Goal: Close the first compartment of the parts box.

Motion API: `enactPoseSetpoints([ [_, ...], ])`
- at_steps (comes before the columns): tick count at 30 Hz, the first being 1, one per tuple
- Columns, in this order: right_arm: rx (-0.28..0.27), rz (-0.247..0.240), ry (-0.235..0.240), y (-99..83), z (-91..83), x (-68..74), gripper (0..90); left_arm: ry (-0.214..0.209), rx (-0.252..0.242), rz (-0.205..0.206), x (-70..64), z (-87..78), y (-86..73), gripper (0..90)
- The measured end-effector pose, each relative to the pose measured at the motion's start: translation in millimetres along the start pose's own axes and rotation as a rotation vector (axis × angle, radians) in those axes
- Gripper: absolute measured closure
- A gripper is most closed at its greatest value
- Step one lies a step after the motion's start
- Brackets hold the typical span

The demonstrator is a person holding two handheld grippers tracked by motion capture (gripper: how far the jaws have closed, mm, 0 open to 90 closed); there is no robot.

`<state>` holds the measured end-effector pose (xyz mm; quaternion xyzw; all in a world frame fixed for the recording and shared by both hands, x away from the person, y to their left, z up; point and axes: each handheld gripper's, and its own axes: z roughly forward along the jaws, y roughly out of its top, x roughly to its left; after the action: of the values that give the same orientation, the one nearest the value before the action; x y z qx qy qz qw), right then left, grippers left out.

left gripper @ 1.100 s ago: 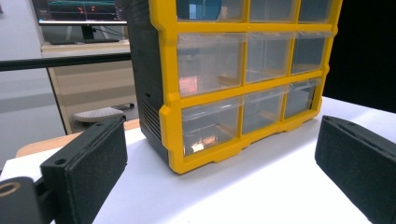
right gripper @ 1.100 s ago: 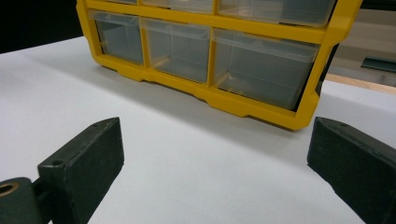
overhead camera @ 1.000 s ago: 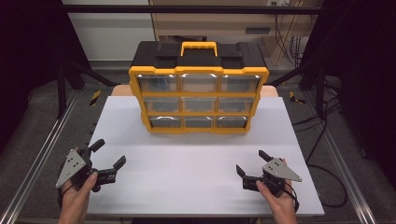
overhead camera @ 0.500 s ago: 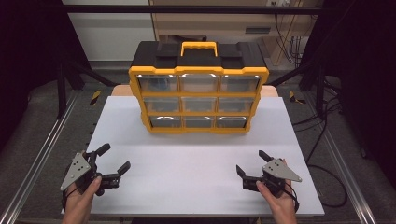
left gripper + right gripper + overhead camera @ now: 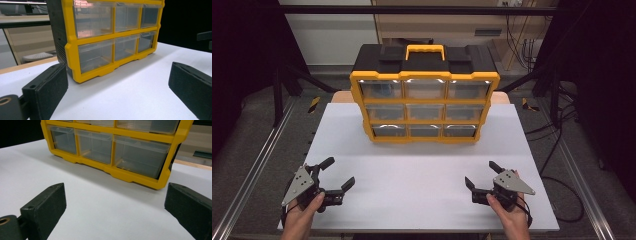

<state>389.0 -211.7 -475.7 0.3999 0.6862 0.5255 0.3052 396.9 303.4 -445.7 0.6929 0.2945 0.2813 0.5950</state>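
A yellow and black organiser box (image 5: 424, 97) with clear plastic drawers stands upright at the back of the white table (image 5: 422, 170), its orange handle on top. My left gripper (image 5: 338, 173) is open near the front left corner, held in a hand, with nothing between its jaws. My right gripper (image 5: 482, 174) is open near the front right, also empty. In the left gripper view the organiser box (image 5: 110, 37) is ahead of the left gripper (image 5: 117, 90). In the right gripper view the box's lower drawers (image 5: 112, 147) lie beyond the right gripper (image 5: 115, 210).
Metal rails (image 5: 257, 170) run along both sides of the table. Cables (image 5: 557, 150) lie on the floor at the right. A wooden strip (image 5: 339, 97) shows behind the table's far edge. White table surface stretches between the grippers and the box.
My left gripper has shifted a little right and toward the table's front. The right gripper has stayed where it was.
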Motion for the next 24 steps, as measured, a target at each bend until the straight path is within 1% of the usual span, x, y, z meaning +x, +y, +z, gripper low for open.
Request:
enactPoseSetpoints([
  [4, -0.003, -0.001, -0.001, 0.0, -0.2, -0.3, 4.2, -0.009, 0.009, 0.000, -1.8, 1.4, -3.0, 2.1],
  [7, -0.002, 0.000, -0.001, -0.1, -0.2, -0.6, 4.1, -0.017, 0.019, 0.008, -2.8, 2.5, -4.4, 2.1],
  [12, -0.001, -0.002, 0.001, -0.3, -0.1, -0.4, 4.2, -0.027, 0.026, 0.006, -3.9, 2.9, -6.3, 2.1],
  [18, 0.001, 0.001, 0.001, -0.4, -0.1, 0.0, 4.2, -0.040, 0.041, -0.007, -4.3, 2.9, -11.1, 2.2],
  [21, 0.001, 0.002, 0.001, -0.5, -0.3, 0.1, 4.2, -0.052, 0.050, -0.007, -4.6, 3.1, -12.8, 2.3],
  [24, 0.001, 0.000, 0.001, -0.6, -0.1, 0.1, 4.2, -0.052, 0.050, -0.012, -4.7, 2.8, -14.1, 2.2],
])
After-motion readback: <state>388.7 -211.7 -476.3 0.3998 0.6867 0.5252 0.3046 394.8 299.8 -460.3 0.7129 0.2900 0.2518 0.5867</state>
